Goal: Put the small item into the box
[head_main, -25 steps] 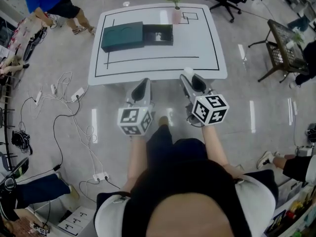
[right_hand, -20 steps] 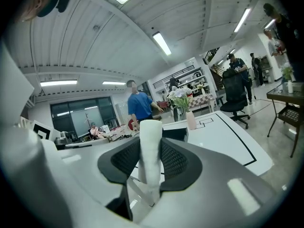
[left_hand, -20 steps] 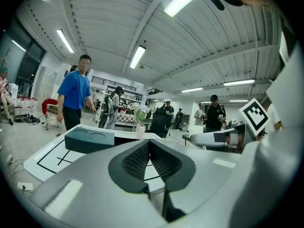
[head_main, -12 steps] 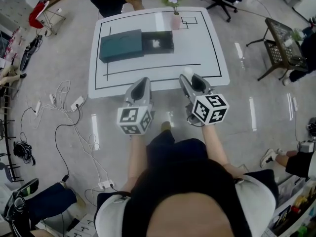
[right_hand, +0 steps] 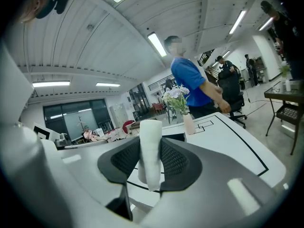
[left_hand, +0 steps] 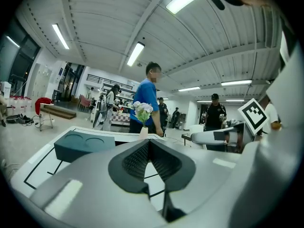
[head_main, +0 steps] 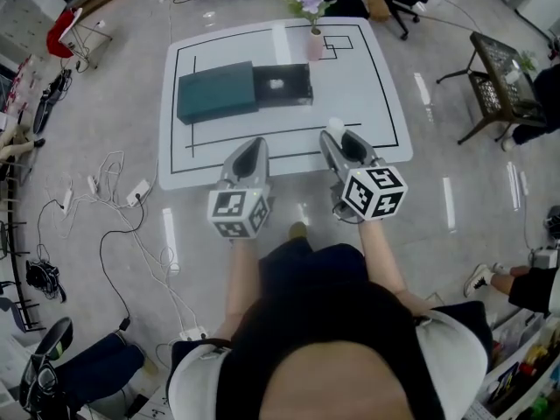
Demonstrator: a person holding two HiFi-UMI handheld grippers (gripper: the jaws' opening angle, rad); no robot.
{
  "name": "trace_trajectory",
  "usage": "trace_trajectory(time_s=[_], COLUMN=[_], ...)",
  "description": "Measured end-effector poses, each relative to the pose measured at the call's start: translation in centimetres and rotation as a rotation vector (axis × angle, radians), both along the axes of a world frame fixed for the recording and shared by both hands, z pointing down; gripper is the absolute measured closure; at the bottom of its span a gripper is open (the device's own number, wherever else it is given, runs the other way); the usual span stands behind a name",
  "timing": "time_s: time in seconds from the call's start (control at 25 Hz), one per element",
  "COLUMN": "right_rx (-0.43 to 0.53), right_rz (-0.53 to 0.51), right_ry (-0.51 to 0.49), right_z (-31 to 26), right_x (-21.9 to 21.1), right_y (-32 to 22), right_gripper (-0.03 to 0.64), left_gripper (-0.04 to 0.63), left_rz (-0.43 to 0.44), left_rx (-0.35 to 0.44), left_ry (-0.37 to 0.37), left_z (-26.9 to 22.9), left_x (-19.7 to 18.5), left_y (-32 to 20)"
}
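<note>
White roll (right_hand: 148, 127) stands upright, clamped in my right tool (right_hand: 151, 145). My left tool (left_hand: 149, 148) is closed and empty. The open box (head_main: 282, 84) sits on the table (head_main: 367, 103), ahead and left of my right tool.

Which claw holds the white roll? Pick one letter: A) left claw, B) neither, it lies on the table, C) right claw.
C: the white roll stands pinched in the right claw, while the left claw is shut on nothing.
</note>
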State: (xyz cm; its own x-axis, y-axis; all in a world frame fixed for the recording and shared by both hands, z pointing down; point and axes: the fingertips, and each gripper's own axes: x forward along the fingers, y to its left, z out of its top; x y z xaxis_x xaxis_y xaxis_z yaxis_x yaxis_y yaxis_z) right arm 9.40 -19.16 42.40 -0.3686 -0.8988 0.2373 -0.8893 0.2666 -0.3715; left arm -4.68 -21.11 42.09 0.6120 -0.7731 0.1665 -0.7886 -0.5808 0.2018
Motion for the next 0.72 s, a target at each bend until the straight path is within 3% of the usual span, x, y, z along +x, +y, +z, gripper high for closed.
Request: trace_trajectory(time_s=[0.72], right_rx=[-0.014], right_rz=[0.033], right_ry=[0.000], right_z=[0.8], right_x=[-1.1], right_y=[-1.6], right_gripper=[0.489], left_gripper=[0.586], left_rz=[0.042], left_rx=[-0.008], left_ry=[0.019], left_z=[1.0], left_x=[-1.0], left_y=[-2.1])
